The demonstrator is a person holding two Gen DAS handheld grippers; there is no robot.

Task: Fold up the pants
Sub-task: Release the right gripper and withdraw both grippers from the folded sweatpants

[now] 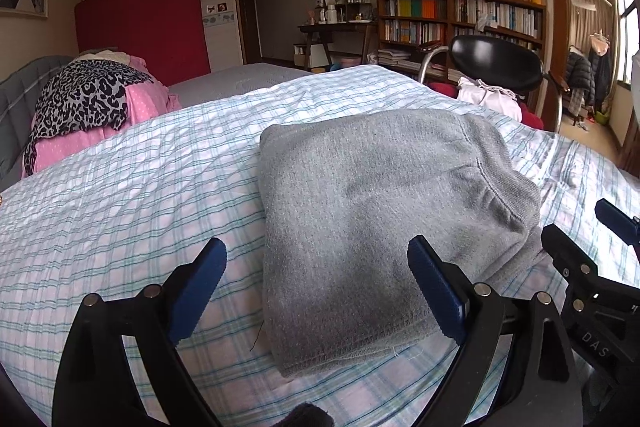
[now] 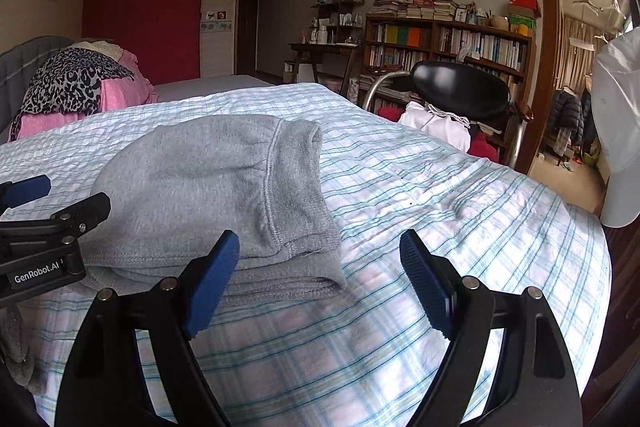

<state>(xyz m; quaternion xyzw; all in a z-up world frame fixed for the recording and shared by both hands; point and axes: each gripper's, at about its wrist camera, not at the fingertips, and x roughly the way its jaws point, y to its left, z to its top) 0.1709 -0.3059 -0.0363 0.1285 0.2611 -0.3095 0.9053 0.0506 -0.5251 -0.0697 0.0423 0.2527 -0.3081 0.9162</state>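
Blue pads (image 1: 200,291) faced each other across a wide gap on the left gripper (image 1: 316,291), whose jaws stood spread and held nothing. Between and beyond those fingers lay the gray pants (image 1: 380,227), folded into a thick, roughly square bundle on the plaid bedspread (image 1: 120,211), with the stitched hem edge nearest the left wrist camera and the gathered waistband along the bundle's right side. The right-hand finger of that gripper sat over the near right part of the bundle, though whether it touched the cloth could not be told. The right gripper (image 2: 320,287) was likewise spread wide and empty, poised above bare bedspread (image 2: 440,187) just to the right of the pants (image 2: 208,195); its left finger overlapped the bundle's near corner in the right wrist view, and contact there could not be told either. Each gripper showed at the edge of the other's camera, the two close beside each other with the bundle between them. Farther up the bed, a leopard-print cloth (image 1: 84,99) was draped over pink bedding (image 1: 148,107) near the gray headboard (image 1: 16,95). Past the bed's far right edge stood a black chair (image 2: 460,87) with pale clothing (image 2: 436,127) heaped on it, and behind that a wooden bookshelf (image 2: 448,43) packed with books, beside a small desk (image 2: 324,47) and a red wall panel (image 2: 144,31).
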